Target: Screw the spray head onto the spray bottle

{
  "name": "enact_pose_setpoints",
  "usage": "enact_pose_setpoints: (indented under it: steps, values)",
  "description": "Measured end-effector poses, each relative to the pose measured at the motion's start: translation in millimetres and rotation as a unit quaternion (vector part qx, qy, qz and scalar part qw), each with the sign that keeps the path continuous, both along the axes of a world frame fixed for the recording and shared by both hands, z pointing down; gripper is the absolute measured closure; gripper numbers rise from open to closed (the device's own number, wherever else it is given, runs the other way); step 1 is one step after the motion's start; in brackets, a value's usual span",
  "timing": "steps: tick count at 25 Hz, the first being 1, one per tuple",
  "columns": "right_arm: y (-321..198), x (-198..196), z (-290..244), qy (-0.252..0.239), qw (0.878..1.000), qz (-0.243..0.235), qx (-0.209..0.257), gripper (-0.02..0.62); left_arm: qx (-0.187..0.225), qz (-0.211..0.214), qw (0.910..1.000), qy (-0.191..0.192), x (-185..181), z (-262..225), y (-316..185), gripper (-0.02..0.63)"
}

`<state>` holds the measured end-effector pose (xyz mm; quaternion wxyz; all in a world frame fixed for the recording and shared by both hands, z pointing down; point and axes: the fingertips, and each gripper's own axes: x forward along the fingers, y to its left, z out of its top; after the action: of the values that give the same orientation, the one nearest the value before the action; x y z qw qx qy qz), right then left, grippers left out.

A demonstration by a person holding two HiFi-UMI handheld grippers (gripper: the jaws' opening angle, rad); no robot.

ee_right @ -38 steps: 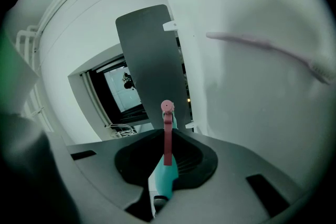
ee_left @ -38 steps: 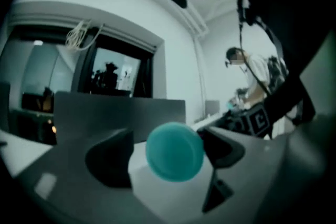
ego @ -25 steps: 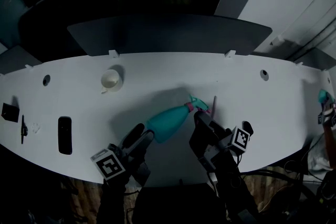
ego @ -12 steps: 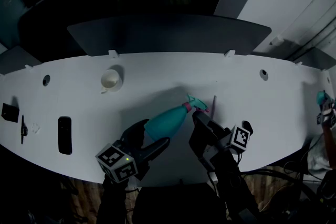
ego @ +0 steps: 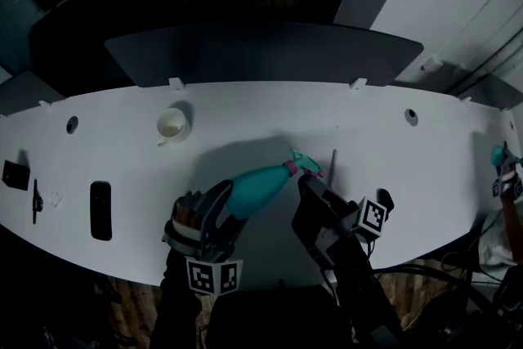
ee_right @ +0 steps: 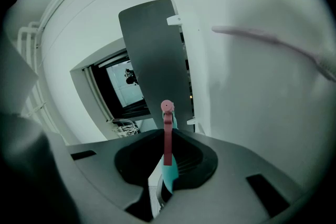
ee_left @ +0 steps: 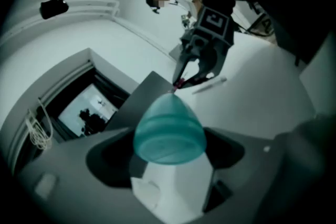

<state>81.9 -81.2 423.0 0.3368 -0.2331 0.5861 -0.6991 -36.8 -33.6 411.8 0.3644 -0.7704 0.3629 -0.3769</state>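
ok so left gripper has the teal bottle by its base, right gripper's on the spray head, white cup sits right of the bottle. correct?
No, the cup's side is wrong. The head view shows the white cup left of the teal bottle, not right. The rest holds: the left gripper has the bottle by its base, and the right gripper is on the spray head.

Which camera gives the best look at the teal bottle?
The head view: the teal bottle shows nearly full length, side-on. The left gripper view shows only its round base; the right gripper view shows only the spray head.
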Motion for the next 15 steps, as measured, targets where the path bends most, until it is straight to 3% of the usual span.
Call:
enact_pose_setpoints:
  steps: [3, 8, 11, 15]
  values:
    - [-1, 0, -3, -0.007, 1.0, 0.0, 0.004, 0.549, -0.028, -0.001, 0.9973, 0.068, 2, -4, 5, 0.193]
    - [-2, -1, -6, 0.001, 1.0, -0.006, 0.011, 0.549, -0.095, -0.007, 0.9811, 0.169, 5, -10, 8, 0.19]
    - [-1, -5, -10, 0.035, 0.998, -0.029, 0.036, 0.549, -0.135, -0.003, 0.9768, 0.166, 6, -6, 9, 0.21]
    - [-2, -6, -10, 0.067, 0.996, -0.045, 0.049, 0.549, -0.137, 0.006, 0.9807, 0.14, 3, -4, 8, 0.218]
